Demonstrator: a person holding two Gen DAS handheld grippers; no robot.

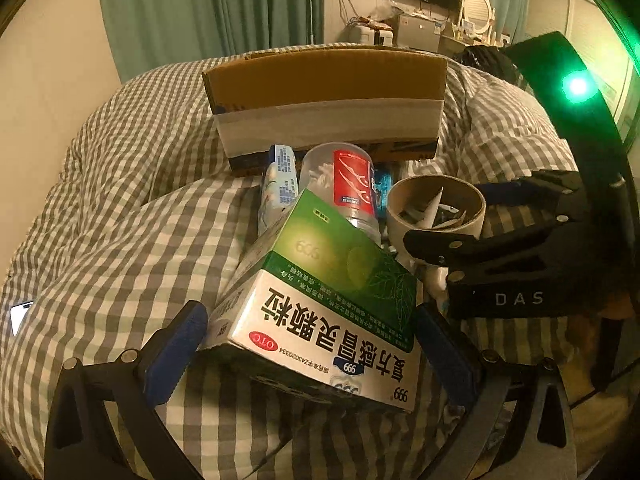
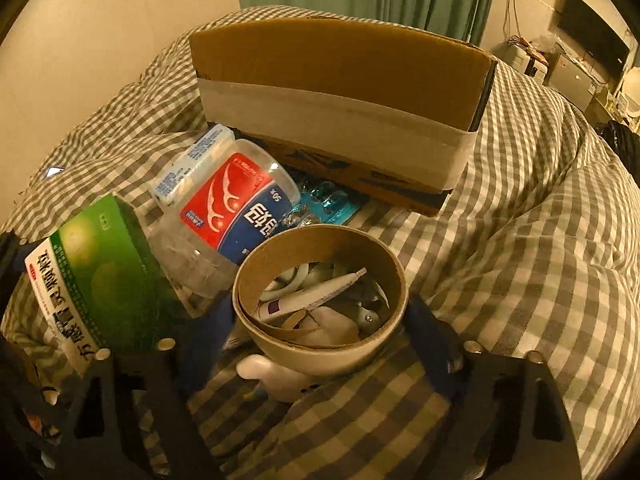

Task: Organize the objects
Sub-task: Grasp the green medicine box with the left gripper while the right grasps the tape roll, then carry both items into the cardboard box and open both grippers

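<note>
A green and white medicine box (image 1: 320, 300) sits tilted between the blue pads of my left gripper (image 1: 310, 320), which is shut on it; the same medicine box (image 2: 100, 276) shows at the left of the right wrist view. My right gripper (image 2: 320, 312) is shut on a cardboard tape-roll ring (image 2: 320, 352), one finger on each side. Through the ring I see a white pen-like stick (image 2: 312, 298) and white cables. In the left wrist view the right gripper (image 1: 444, 216) holds that ring (image 1: 436, 200). An open cardboard box (image 2: 340, 92) stands behind the pile.
A clear jar of floss picks (image 2: 236, 208) with a red and blue label lies beside a blue and white pack (image 2: 196, 160) and a blue blister strip (image 2: 328, 204). Everything rests on a grey checked duvet (image 2: 520, 240). A phone (image 1: 22, 312) lies far left.
</note>
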